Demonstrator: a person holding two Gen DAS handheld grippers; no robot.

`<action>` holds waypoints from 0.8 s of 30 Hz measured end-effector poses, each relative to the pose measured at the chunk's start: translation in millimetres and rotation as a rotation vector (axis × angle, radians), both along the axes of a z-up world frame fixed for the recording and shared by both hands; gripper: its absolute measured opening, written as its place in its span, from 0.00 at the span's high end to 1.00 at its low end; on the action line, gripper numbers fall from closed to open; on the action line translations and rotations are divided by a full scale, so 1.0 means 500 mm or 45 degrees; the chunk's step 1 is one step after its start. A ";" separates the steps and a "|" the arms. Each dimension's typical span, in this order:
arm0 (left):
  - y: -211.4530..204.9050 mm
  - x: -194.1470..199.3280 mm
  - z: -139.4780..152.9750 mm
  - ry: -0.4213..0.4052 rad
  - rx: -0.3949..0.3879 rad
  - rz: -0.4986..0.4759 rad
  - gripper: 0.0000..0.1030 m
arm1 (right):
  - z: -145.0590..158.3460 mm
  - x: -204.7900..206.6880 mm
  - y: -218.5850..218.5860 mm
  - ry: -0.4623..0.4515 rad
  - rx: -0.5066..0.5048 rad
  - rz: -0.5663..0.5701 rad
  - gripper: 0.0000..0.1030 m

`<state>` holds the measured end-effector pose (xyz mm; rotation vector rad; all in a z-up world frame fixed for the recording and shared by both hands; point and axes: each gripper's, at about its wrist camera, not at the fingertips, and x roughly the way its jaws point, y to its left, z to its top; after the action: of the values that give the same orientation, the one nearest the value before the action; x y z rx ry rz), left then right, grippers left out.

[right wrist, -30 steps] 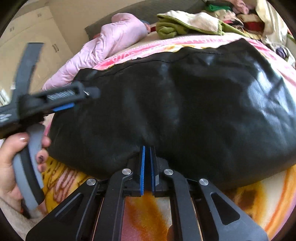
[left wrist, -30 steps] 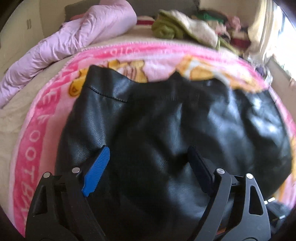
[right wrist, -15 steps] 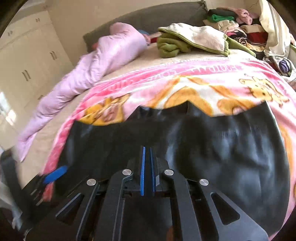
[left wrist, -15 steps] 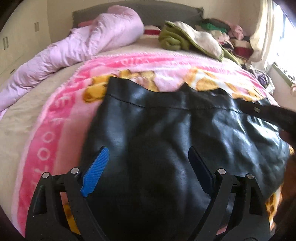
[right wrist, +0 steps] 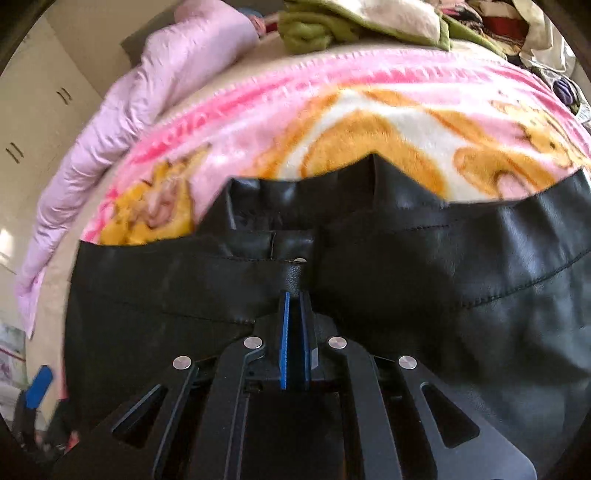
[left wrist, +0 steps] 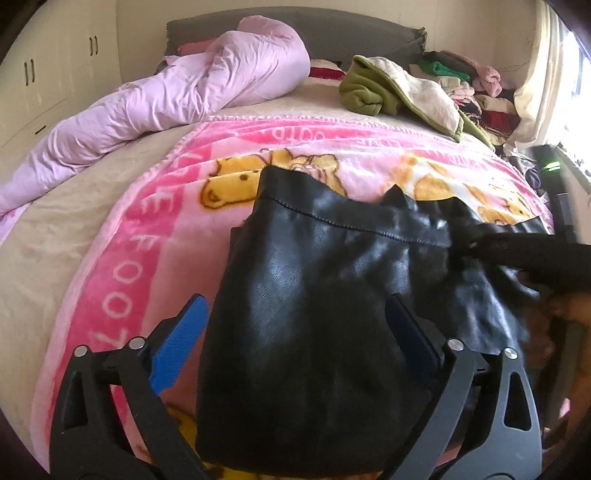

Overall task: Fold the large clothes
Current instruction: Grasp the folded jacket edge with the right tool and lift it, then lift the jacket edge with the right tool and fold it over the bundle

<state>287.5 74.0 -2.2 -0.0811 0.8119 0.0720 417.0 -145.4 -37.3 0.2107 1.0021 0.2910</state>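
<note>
On the far left, past the left gripper [left wrist: 295,325], a long pink quilt [left wrist: 177,92] lies on the bed, and its near end is cut off by the picture edge. Right in front of that gripper is the black leather garment [left wrist: 314,295], spread on the pink bear blanket [left wrist: 147,229]. The gripper's jaws are opening — the garment lies between and under them, and the blue pads [left wrist: 177,347] do not press on it. The garment's near edge is hidden behind the gripper's black frame. To the right, the right gripper [left wrist: 524,251] comes in as a dark, blurry bar, and the hand under it is too dark to make out.

From the right gripper's own view, its tips [right wrist: 293,299] are clamped tight on a small fold of the black garment [right wrist: 443,295]. The green and cream clothes [right wrist: 351,22] beyond are cut off at the top.

A second ago the garment was spread wide across the blanket. Now its right side is pulled over and bunched — more blanket shows beyond it.
</note>
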 end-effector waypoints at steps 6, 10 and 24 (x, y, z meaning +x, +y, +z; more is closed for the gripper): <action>0.019 -0.010 0.008 0.002 -0.006 0.020 0.09 | 0.069 -0.152 -0.013 -0.148 0.065 0.134 0.81; 0.044 -0.010 -0.004 0.030 -0.053 0.053 0.09 | 0.067 -0.222 -0.023 -0.157 0.086 0.174 0.75; 0.148 0.012 -0.081 0.143 -0.344 0.140 0.09 | 0.051 -0.394 0.073 -0.390 -0.053 0.470 0.34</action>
<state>293.5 148.2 -42.5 -0.3795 0.9256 0.0705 220.0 -108.8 -11.6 -0.0592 0.7375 0.6186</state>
